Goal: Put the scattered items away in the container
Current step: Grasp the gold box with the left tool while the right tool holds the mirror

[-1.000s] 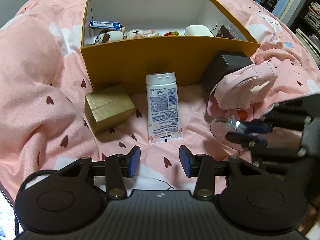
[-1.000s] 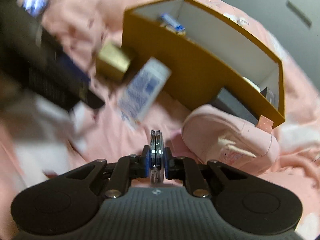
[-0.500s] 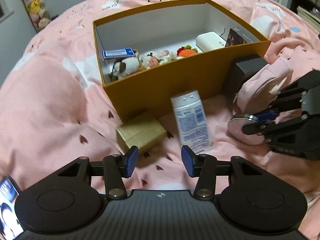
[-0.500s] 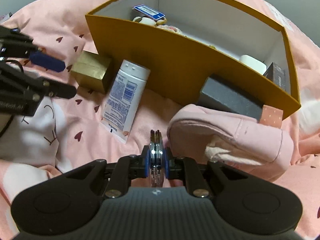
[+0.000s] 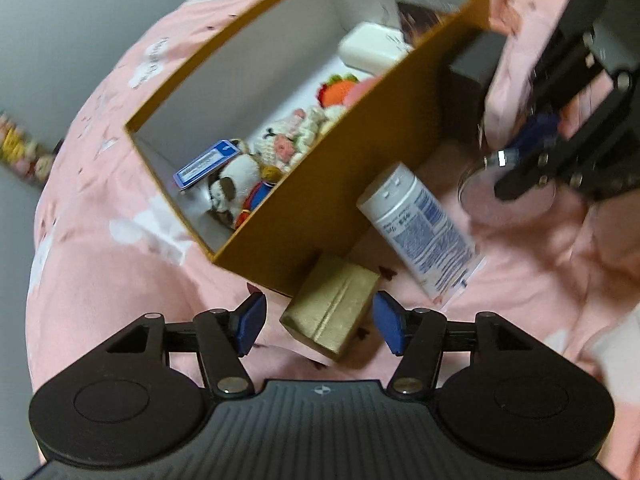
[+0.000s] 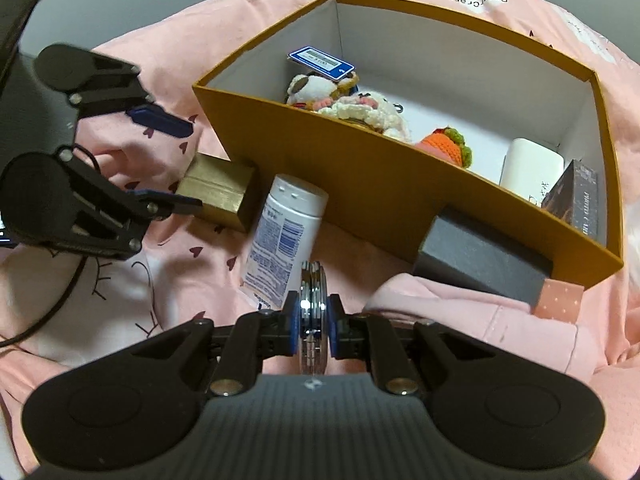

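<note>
- While several things already lie inside the mustard-yellow cardboard box (image 6: 400, 184) on the pink bed cover (image 5: 100, 280) (knitted toys, a blue card, a white case, a dark carton), I judge the tidying part done.
- I count four items outside it: the gold gift box (image 5: 332, 316), the white plastic lotion tube (image 6: 286, 236), the dark grey box (image 6: 480, 260) and the pink cap (image 6: 460, 332).
- My right hand-held gripper (image 6: 314, 324) pinches the round silver compact mirror (image 6: 314, 300), not yet over the box.
- My left hand-held gripper (image 5: 318, 322) is opening, the gold box between its pads, untouched.
- Compared with a second ago, the left view has rolled and closed on the gold box.
</note>
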`<act>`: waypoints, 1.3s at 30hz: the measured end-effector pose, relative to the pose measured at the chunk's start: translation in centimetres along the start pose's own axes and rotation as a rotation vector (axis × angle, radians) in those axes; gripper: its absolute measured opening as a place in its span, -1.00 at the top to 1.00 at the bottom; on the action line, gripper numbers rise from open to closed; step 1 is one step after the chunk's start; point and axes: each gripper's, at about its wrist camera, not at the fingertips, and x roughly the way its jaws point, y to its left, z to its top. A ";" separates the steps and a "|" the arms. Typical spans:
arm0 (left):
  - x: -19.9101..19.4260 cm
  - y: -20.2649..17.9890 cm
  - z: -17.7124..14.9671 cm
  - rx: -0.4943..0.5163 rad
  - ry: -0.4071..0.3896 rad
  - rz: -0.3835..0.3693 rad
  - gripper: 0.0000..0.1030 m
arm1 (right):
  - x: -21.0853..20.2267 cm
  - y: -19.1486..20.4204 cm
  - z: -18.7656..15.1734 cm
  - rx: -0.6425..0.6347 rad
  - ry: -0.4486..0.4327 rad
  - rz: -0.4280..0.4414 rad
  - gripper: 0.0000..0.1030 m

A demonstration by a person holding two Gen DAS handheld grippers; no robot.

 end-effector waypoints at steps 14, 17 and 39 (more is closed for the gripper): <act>3.9 1.2 0.4 0.028 0.084 -0.139 -0.20 | 1.3 -0.6 -0.1 0.016 0.019 0.018 0.71; 3.6 1.3 0.2 -0.001 0.081 -0.139 -0.18 | 1.2 -0.6 0.0 0.019 0.018 0.020 0.71; -8.1 8.1 5.3 -0.512 -0.255 -0.390 -0.17 | -9.7 -4.3 3.5 0.105 -0.246 0.098 0.71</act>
